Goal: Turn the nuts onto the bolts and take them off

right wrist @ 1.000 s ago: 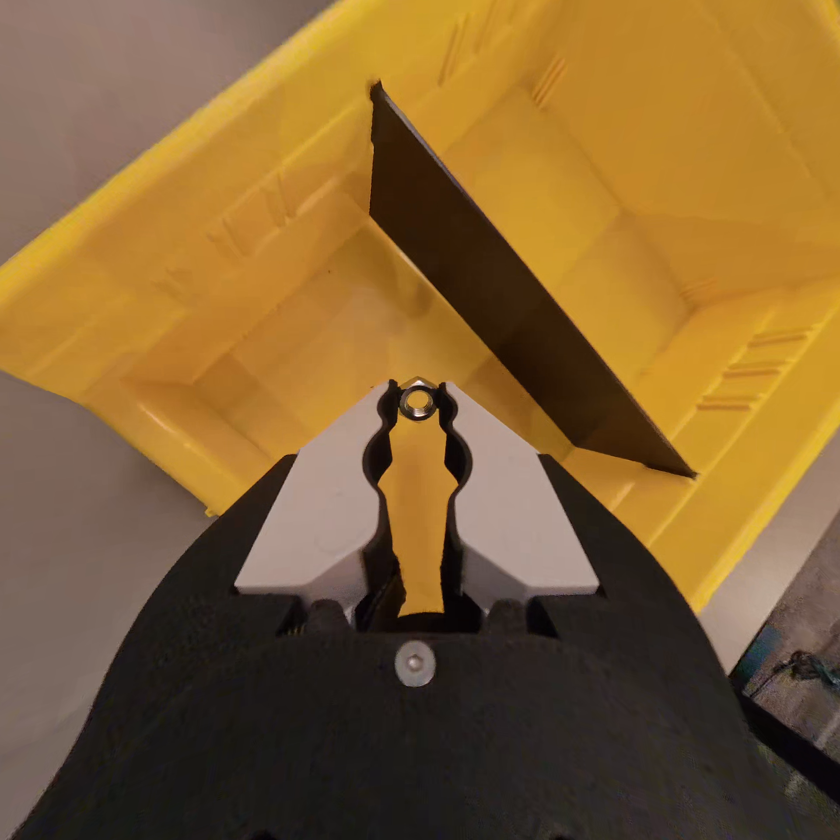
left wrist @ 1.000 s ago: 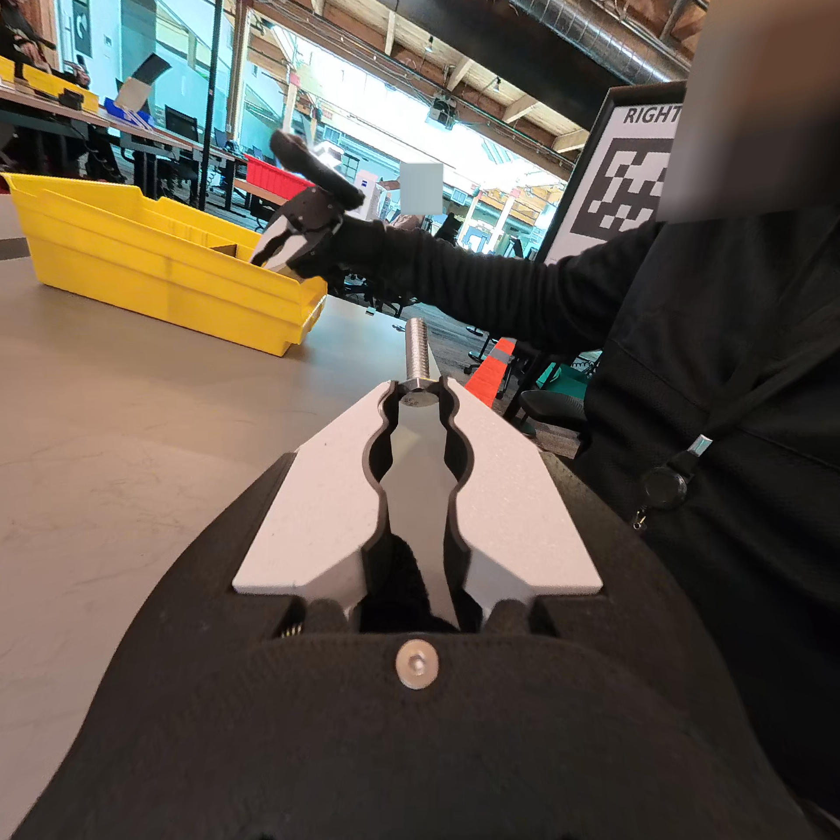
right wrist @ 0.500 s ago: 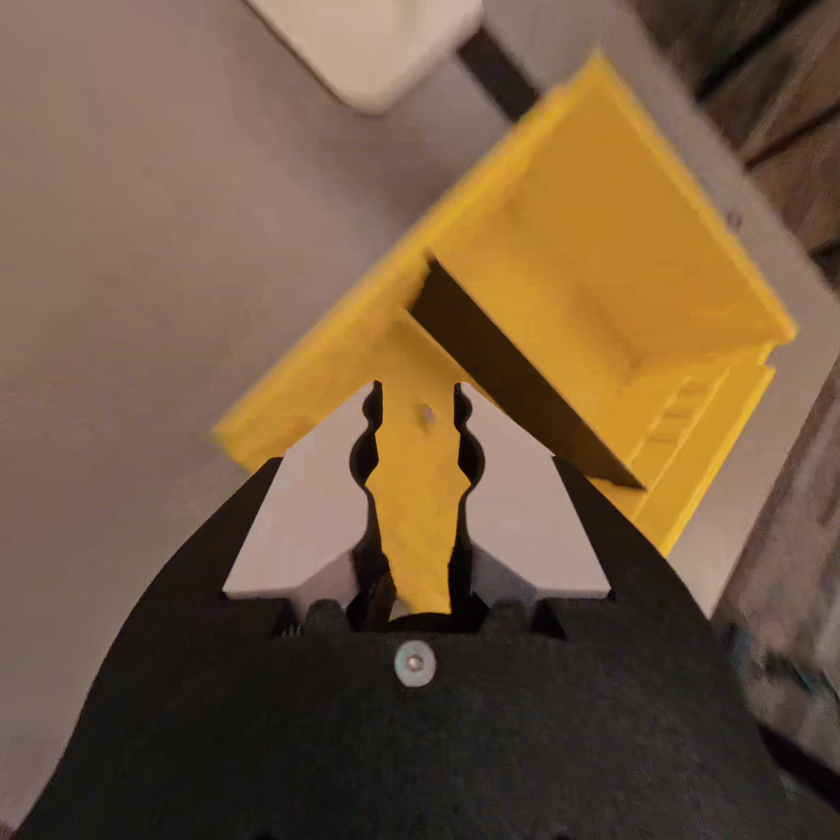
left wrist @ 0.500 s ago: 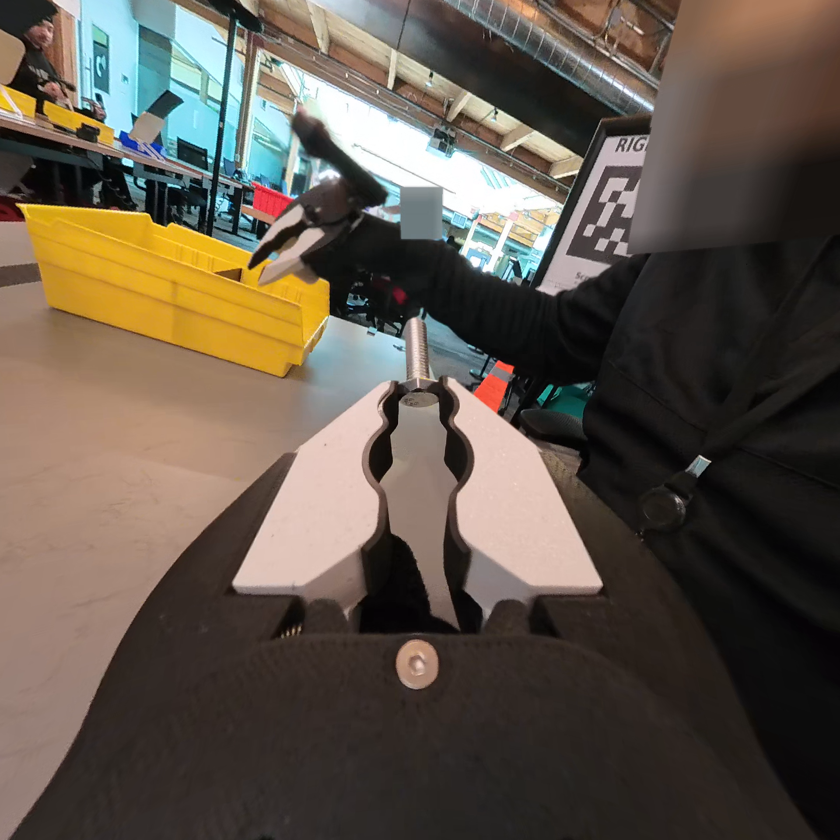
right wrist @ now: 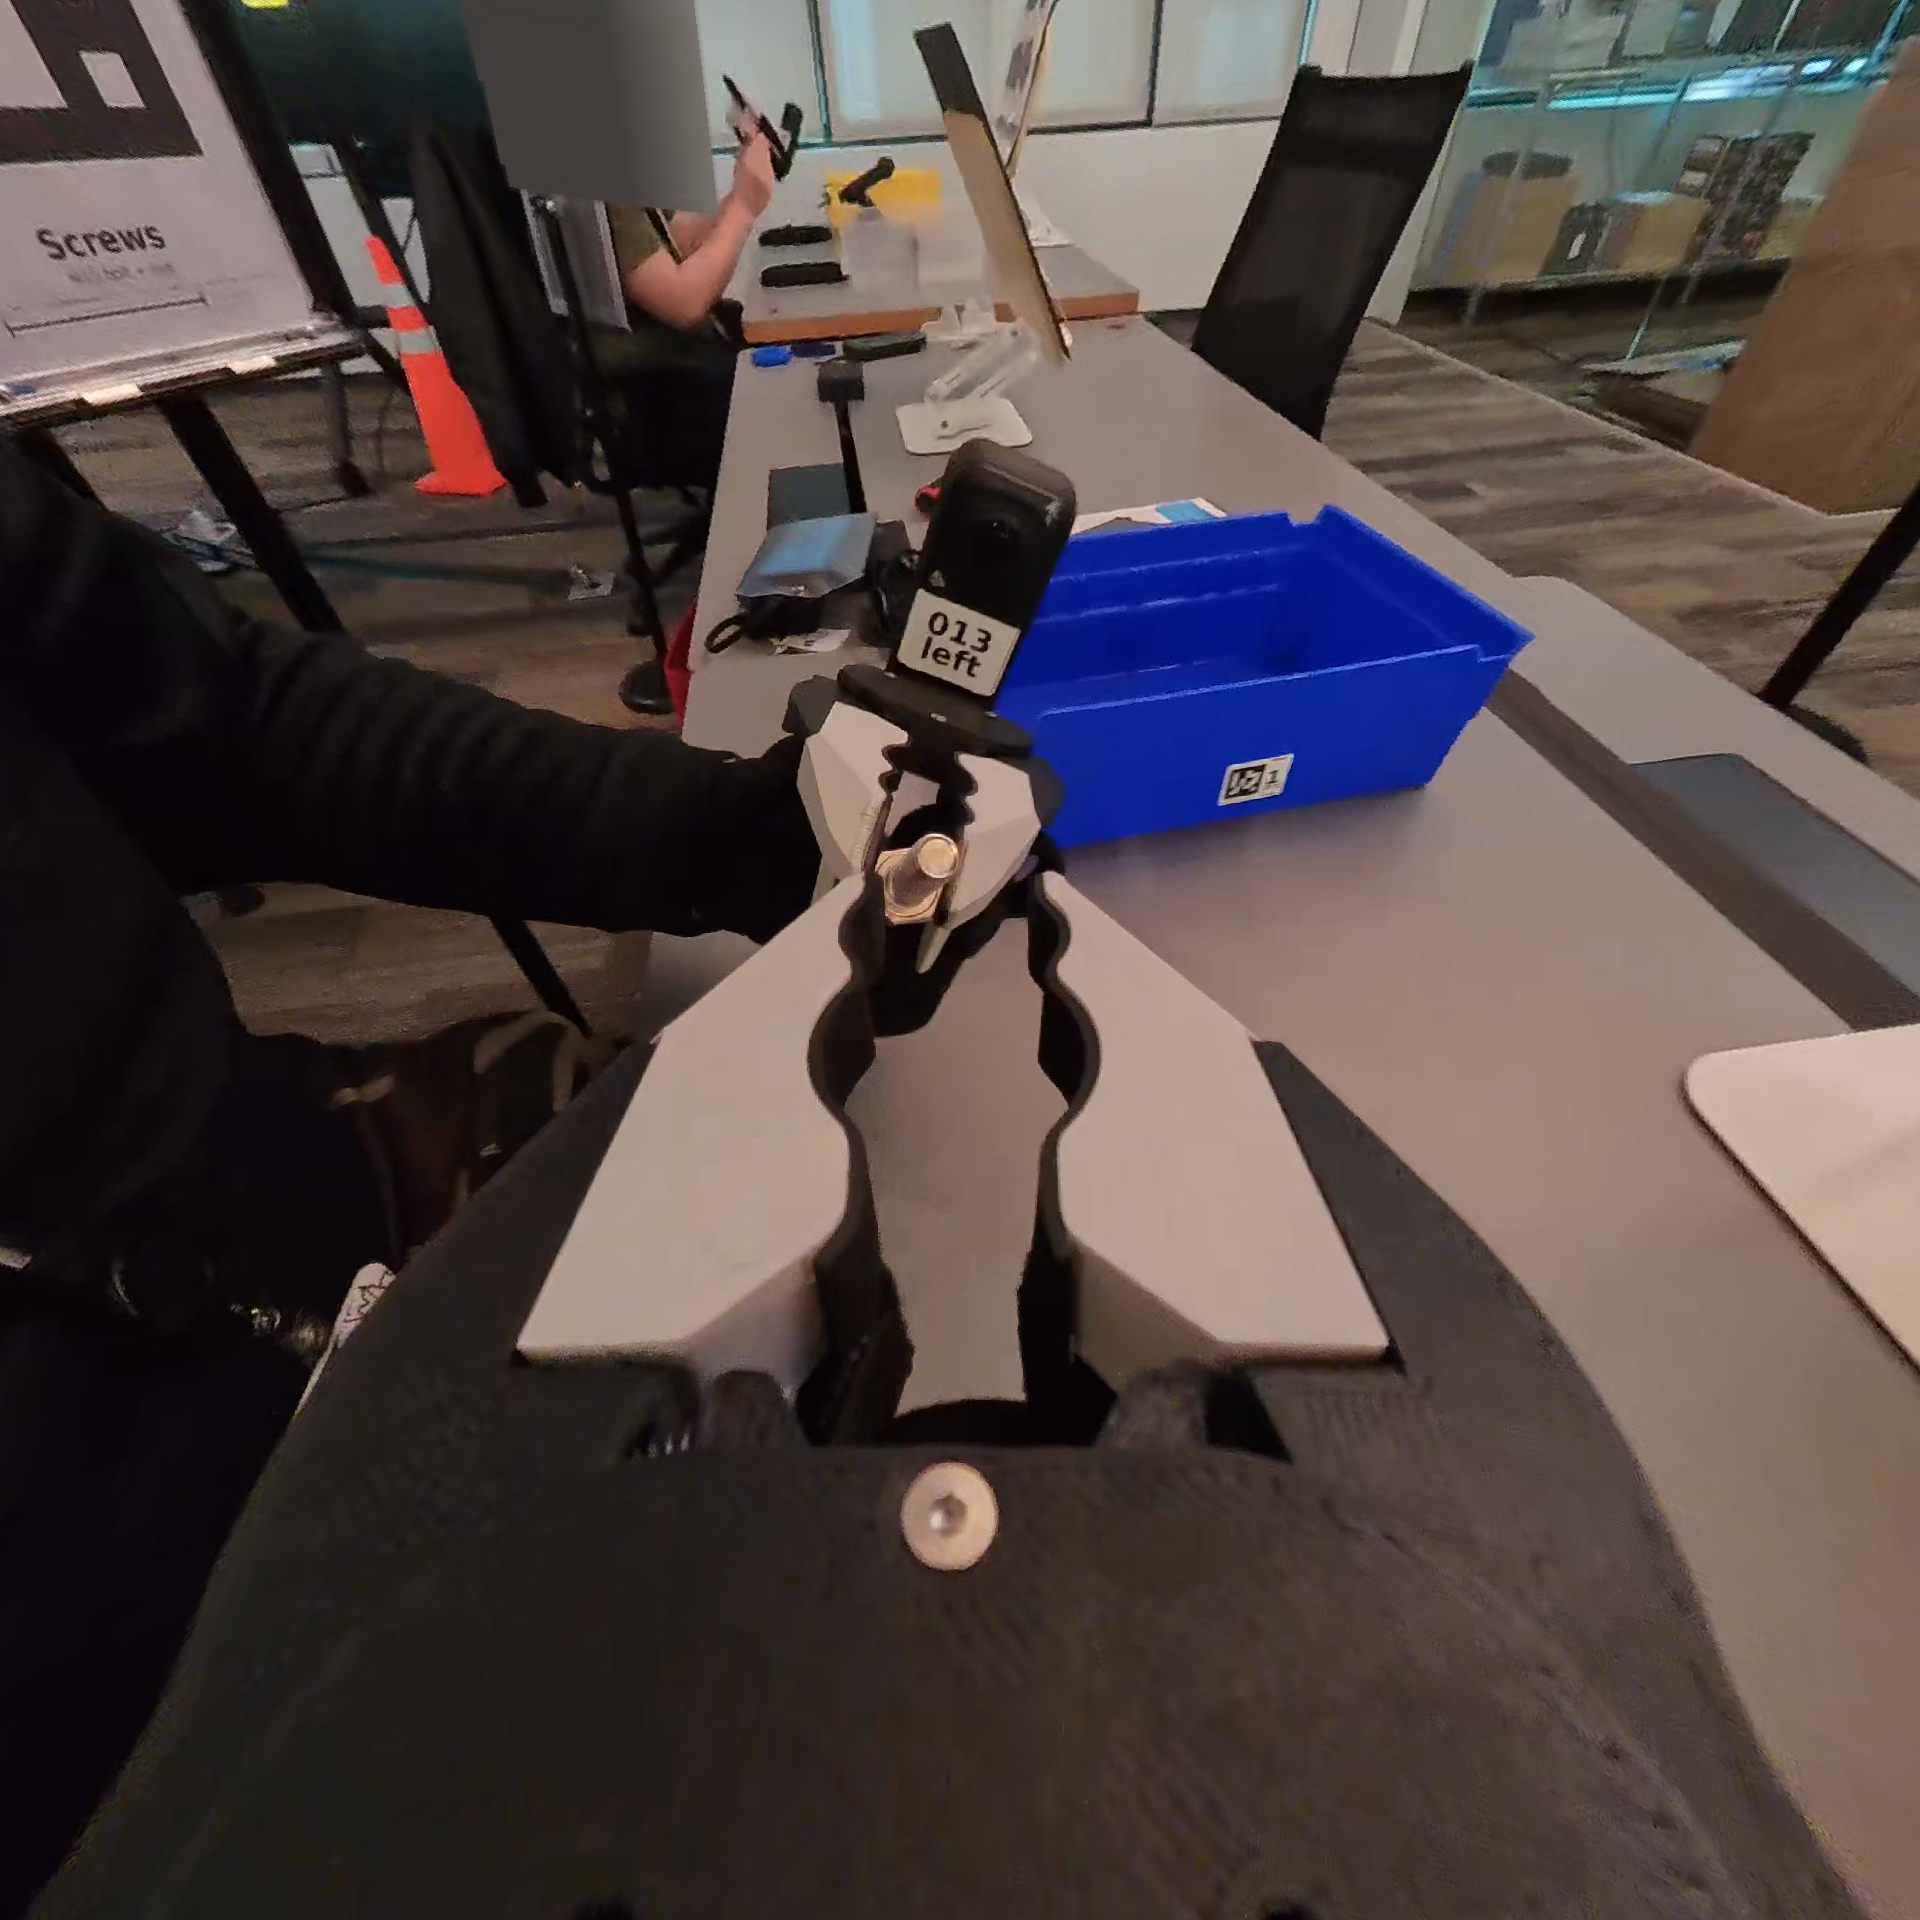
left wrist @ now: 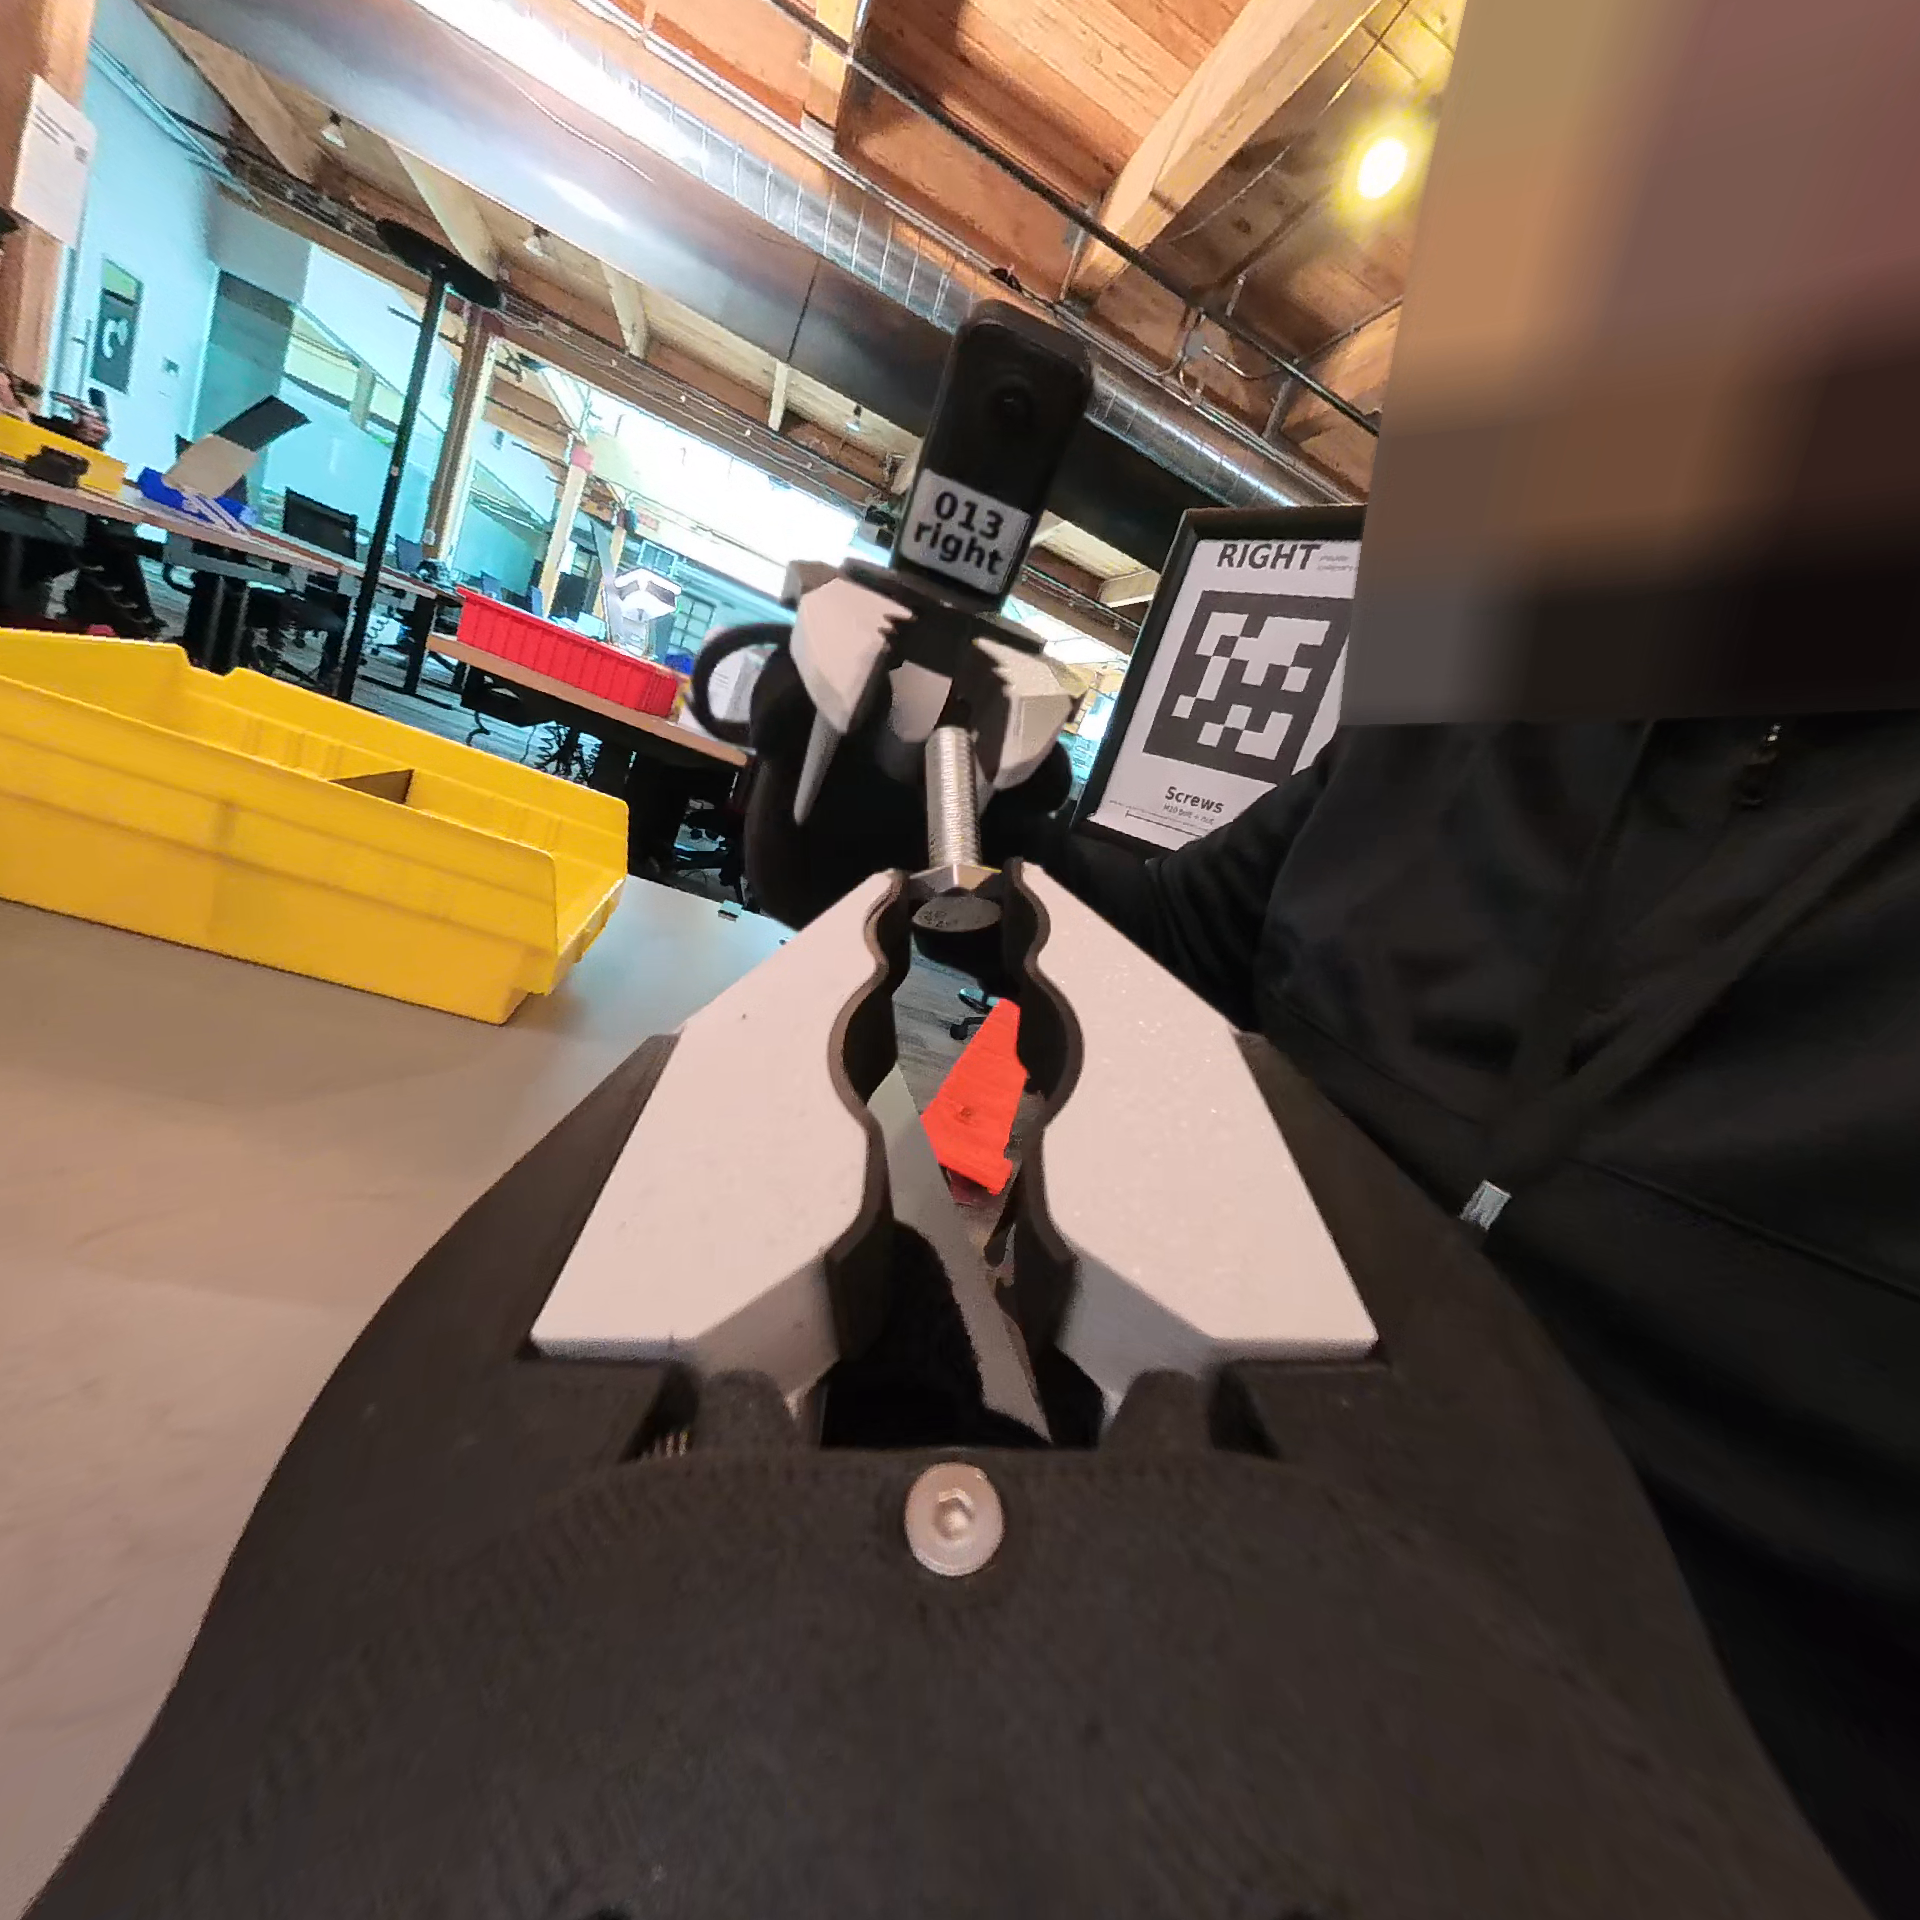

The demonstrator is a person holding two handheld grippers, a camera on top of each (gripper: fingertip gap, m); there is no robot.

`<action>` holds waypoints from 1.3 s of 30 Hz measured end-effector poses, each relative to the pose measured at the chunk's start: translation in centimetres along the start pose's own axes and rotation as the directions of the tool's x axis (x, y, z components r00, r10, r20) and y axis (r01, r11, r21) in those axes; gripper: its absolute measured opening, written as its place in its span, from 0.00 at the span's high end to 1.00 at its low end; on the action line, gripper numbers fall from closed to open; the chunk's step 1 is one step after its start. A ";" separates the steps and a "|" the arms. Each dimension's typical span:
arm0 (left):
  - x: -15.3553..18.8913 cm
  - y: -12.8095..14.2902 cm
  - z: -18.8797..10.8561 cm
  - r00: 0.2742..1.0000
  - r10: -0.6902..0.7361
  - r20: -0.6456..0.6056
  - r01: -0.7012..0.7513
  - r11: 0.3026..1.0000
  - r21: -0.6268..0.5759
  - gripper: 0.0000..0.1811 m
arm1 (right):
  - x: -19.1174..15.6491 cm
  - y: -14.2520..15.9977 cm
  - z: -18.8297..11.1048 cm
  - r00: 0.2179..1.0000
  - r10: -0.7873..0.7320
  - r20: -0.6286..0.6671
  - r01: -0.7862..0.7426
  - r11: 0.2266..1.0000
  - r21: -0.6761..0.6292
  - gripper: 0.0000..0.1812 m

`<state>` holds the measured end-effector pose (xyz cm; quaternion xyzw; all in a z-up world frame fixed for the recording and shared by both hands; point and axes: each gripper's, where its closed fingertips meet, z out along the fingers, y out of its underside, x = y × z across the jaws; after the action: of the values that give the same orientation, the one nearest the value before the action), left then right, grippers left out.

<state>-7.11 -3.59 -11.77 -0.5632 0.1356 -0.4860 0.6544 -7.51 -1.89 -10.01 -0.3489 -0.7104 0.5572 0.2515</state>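
Observation:
My left gripper (left wrist: 958, 896) is shut on the head of a silver bolt (left wrist: 951, 795), whose threaded shaft points away toward my right gripper. In the left wrist view my right gripper (left wrist: 920, 722) faces me, fingers apart around the bolt's far tip. In the right wrist view my right gripper (right wrist: 951, 902) is open and empty, with the bolt (right wrist: 920, 878) end-on just beyond its tips, held by the left gripper (right wrist: 914, 831). No nut shows on the bolt. The yellow bin (left wrist: 312, 862) stands on the grey table to the left.
A blue bin (right wrist: 1247, 675) stands on the table behind the left gripper. A white pad (right wrist: 1829, 1174) lies at the right edge. A sign board on an easel (right wrist: 125, 177), an orange cone (right wrist: 436, 384) and a seated person (right wrist: 675, 270) are beyond the table. My left and right fingertips are right by each other.
My right gripper let the nut go into the yellow bin, opened, and swung back to face the bolt. My left gripper still holds the bolt and has tilted upward.

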 end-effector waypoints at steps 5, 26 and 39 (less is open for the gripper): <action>0.2 0.2 0.3 1.000 -0.010 -0.027 0.010 1.000 0.000 0.92 | -0.9 -0.1 1.5 0.997 0.047 0.061 -0.050 0.998 0.039 0.94; -1.9 -0.8 -0.6 0.992 0.016 0.125 -0.017 1.000 0.010 0.96 | 9.7 -3.6 -8.5 0.964 -0.004 -0.266 0.015 0.999 0.041 0.96; -4.2 1.8 -1.3 0.966 0.070 0.248 -0.028 0.985 -0.168 1.00 | 32.9 17.6 -25.3 0.709 0.024 -0.704 -0.531 0.676 -0.511 0.96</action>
<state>-9.28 -1.27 -15.35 -0.6687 0.1044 -0.3810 0.6299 -5.57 41.55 -21.69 -0.6965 -0.6638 0.1323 0.2384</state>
